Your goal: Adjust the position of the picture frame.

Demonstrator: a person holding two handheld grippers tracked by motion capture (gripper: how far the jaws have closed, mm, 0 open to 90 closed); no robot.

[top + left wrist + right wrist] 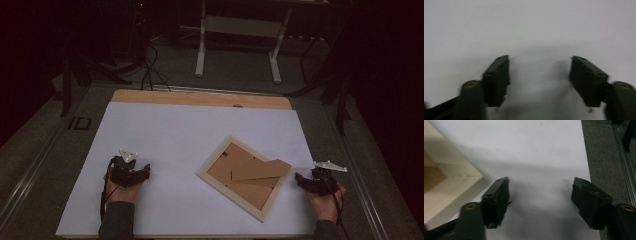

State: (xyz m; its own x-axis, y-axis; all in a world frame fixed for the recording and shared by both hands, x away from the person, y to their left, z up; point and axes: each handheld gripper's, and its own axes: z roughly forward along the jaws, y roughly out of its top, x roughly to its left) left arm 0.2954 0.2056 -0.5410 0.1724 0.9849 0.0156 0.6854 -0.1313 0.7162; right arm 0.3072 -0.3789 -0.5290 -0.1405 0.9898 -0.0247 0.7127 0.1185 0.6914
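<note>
Frame face-down on the white table, both grippers parked wide open with nothing in them.

From the high view I've got the whole layout: the picture frame (246, 177) lies back-side up and turned at an angle, right of the middle of the white tabletop (170, 135), its cardboard easel stand (261, 170) sticking out toward the right. My left gripper (129, 171) rests well apart from the frame on the left; my right gripper (314, 181) sits near the table's right edge, just beside the frame's right corner. Left gripper view: the left gripper (539, 75) has its jaws spread over bare white surface, a bit blurry. Right gripper view gives me what the top cam can't, the pale wooden corner of the picture frame (451, 185) up close, just left of the released right gripper (540, 195), not touching as far as I can tell, and the grey floor (604, 165) past the table edge.
</note>
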